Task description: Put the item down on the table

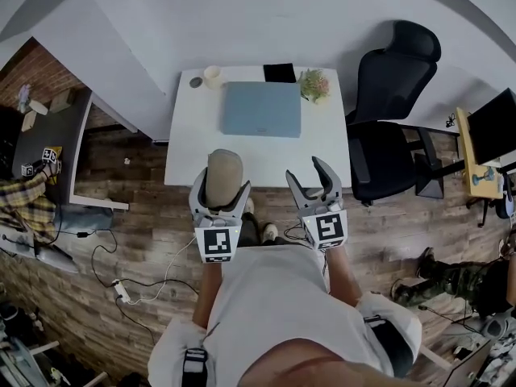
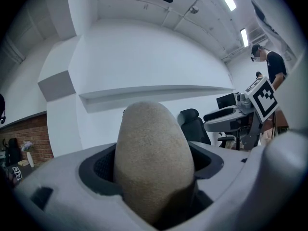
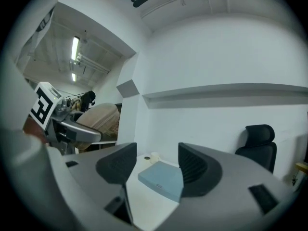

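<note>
A tan, egg-shaped rough item [image 1: 223, 176] stands upright between the jaws of my left gripper [image 1: 220, 190], which is shut on it over the near edge of the white table [image 1: 185, 147]. In the left gripper view the tan item [image 2: 153, 158] fills the space between both pads. My right gripper [image 1: 314, 182] hangs beside it at the table's near right edge, open, with nothing between its fingers. In the right gripper view the open right gripper [image 3: 155, 165] looks over the table, and the tan item [image 3: 100, 120] shows at the left.
A light blue closed laptop [image 1: 262, 108] lies mid-table. At the back stand a small cup [image 1: 212, 75], a dark round lid [image 1: 196, 81], a black box [image 1: 280, 72] and a small plant [image 1: 314, 85]. A black office chair [image 1: 393, 111] is at the right.
</note>
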Tool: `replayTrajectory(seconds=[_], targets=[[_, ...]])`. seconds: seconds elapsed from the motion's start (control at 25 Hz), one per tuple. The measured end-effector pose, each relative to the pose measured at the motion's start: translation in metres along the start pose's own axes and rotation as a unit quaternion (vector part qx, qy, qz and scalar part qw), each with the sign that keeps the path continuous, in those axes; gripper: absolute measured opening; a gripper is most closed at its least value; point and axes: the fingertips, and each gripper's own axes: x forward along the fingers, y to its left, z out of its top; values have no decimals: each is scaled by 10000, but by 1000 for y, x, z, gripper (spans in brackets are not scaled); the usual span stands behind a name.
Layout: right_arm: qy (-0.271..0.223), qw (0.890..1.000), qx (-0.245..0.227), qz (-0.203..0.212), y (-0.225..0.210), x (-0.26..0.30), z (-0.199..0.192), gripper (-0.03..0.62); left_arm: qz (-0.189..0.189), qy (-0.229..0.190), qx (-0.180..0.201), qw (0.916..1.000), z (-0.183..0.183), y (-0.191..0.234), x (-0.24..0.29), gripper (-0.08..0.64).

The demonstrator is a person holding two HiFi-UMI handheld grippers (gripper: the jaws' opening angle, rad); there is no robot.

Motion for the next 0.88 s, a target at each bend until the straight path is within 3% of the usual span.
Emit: replayTrajectory(seconds=[0.28,0.88], targets=[[58,9999,-21,100,0,21,-5,273,65,21,-27,10000,-7,13,13,413],[185,9998,-73,-61,-25,96,-6,268,-163,18,-24,9999,-15,55,86,413]])
